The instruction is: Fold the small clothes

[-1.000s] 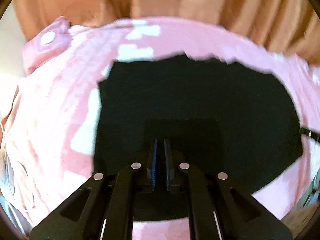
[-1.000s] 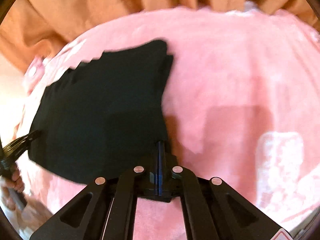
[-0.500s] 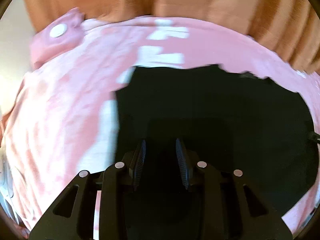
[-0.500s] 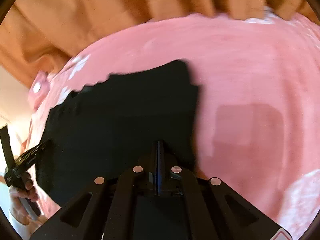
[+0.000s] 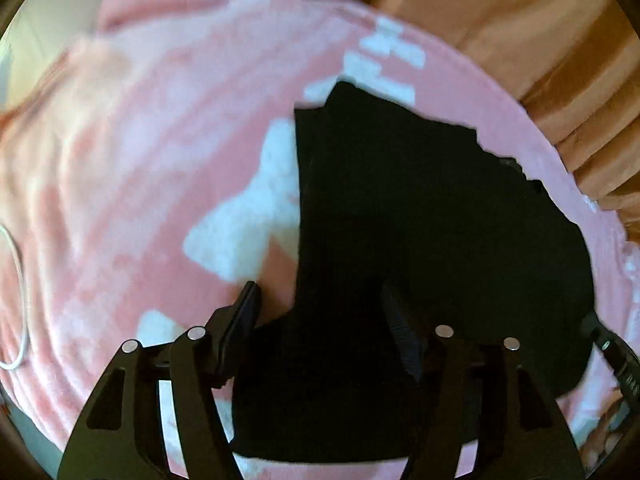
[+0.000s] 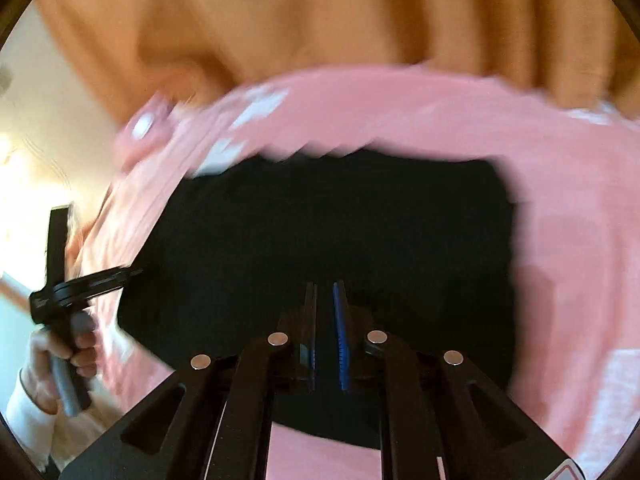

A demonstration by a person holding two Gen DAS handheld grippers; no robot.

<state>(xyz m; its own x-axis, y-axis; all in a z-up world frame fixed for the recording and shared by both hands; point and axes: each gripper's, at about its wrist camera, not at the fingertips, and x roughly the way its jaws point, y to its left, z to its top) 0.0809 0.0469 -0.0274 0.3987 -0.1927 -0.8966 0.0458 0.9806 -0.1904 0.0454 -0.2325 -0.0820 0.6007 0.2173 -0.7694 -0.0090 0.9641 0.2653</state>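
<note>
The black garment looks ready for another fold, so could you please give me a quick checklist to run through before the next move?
1. Black garment lies on the pink blanket, not hanging off it: ok.
2. Left gripper open, one finger on each side of the garment's left edge: ok.
3. Right gripper free of cloth: cannot tell; a narrow gap shows between its fingers, against black fabric.
4. Garment flat and unwrinkled: cannot tell; both views are blurred and the cloth is too dark.
5. The two grippers stand apart; the left one sits far off at the garment's left side in the right wrist view: ok.
</note>
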